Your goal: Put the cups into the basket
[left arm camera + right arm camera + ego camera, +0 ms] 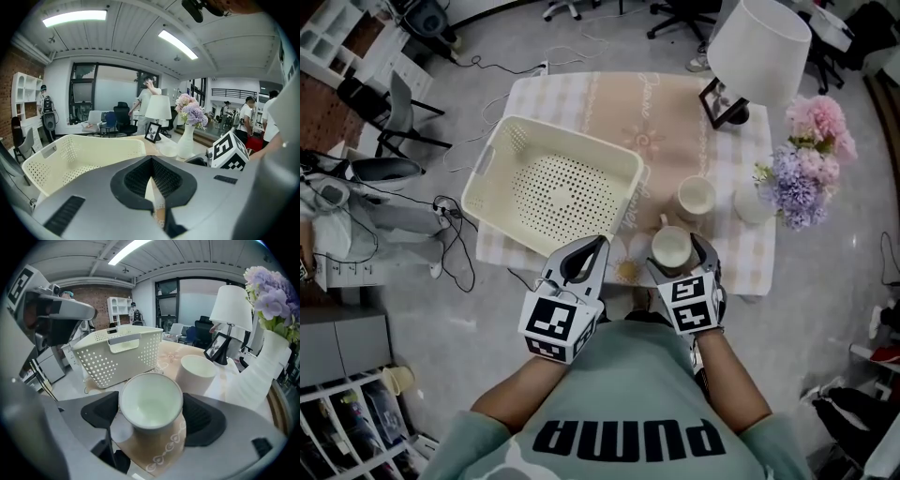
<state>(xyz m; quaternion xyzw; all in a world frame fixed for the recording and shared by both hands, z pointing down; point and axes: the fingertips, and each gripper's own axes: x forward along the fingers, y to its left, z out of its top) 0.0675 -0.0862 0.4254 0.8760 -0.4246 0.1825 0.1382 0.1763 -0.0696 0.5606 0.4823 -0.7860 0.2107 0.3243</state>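
Grasp step: right hand-held gripper (677, 257) stands wide around the cup (672, 246) right of the basket (499, 150); next it should close and lift. Left hand-held gripper (600, 244) is closed, empty.

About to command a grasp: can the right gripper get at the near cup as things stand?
Probably yes: the right gripper has its jaws open either side of the near cup, which stands upright between them with nothing in the way.
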